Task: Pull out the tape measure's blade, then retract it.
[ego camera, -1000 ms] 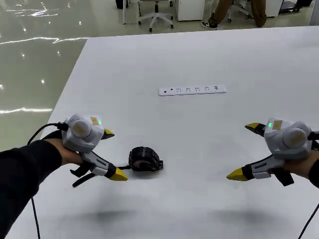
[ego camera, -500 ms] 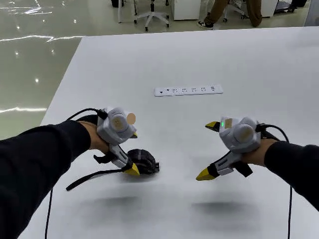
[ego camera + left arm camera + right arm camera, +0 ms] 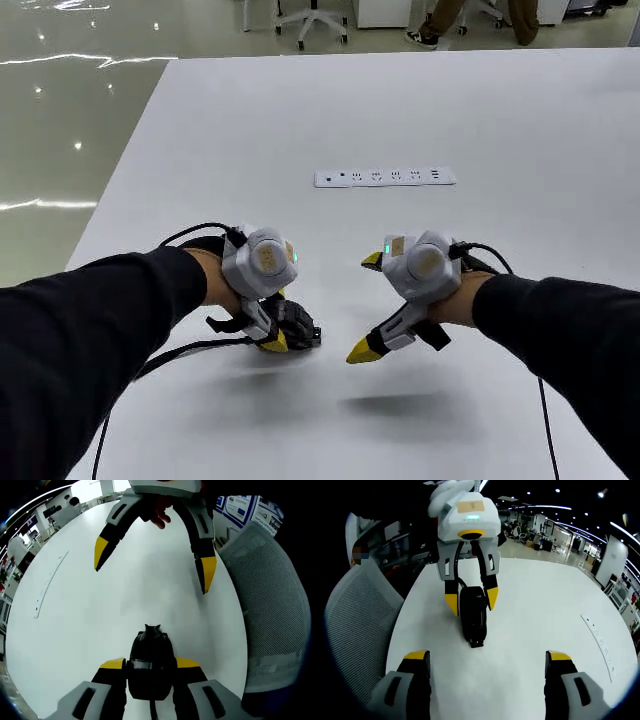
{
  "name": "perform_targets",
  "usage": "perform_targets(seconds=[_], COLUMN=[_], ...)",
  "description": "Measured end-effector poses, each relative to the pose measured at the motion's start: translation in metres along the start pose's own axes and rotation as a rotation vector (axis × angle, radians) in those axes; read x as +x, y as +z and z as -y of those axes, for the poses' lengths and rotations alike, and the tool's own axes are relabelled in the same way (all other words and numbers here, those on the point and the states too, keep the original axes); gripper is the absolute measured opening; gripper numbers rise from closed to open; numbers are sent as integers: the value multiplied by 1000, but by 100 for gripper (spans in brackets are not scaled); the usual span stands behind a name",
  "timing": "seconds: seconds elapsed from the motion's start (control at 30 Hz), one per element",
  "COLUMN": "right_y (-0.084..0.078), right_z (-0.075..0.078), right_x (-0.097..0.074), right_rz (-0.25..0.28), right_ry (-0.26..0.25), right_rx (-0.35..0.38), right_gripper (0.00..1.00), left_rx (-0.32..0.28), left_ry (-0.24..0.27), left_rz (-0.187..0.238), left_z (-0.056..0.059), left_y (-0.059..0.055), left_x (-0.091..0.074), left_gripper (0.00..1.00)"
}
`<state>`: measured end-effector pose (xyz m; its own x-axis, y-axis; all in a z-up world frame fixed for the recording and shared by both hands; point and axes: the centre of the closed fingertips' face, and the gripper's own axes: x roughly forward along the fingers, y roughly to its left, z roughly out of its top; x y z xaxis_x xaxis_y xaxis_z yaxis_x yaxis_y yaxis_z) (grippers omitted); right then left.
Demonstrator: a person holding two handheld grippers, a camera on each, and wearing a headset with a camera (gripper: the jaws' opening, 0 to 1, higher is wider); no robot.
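Clasping rounded, seemingly rubbery tape measure (image 3: 472,617): left gripper (image 3: 150,663).

This is a large open-plan office or lab hall. A wide white bench (image 3: 500,120) carries a power strip (image 3: 385,178) near its far edge. Beyond that edge lie a glossy pale floor (image 3: 60,110) mirroring the lights, a swivel chair's base (image 3: 318,22) and a person's legs (image 3: 470,12). The right gripper view shows ceiling light strips (image 3: 555,507), rows of desks (image 3: 540,535) and a mesh chair back (image 3: 355,630).
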<state>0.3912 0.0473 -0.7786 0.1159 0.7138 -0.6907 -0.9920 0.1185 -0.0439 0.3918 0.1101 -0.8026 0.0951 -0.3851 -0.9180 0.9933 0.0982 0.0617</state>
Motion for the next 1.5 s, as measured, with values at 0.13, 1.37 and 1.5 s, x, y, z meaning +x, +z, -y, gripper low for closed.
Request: perform_targets(seconds=[0.13, 1.37, 1.5], right_y=[-2, -18, -24], right_z=[-4, -19, -16], right_x=[9, 59, 53], right_rz=[-15, -113, -122], right_ry=[39, 150, 148], right_rx=[-28, -116, -111], right_gripper=[72, 7, 7], left_rx=[-14, -50, -61], left_ry=[-46, -55, -52], left_rz=[2, 24, 41], left_z=[7, 7, 5], left_y=[3, 2, 1], left_x=[4, 0, -1], left_gripper=[31, 31, 31])
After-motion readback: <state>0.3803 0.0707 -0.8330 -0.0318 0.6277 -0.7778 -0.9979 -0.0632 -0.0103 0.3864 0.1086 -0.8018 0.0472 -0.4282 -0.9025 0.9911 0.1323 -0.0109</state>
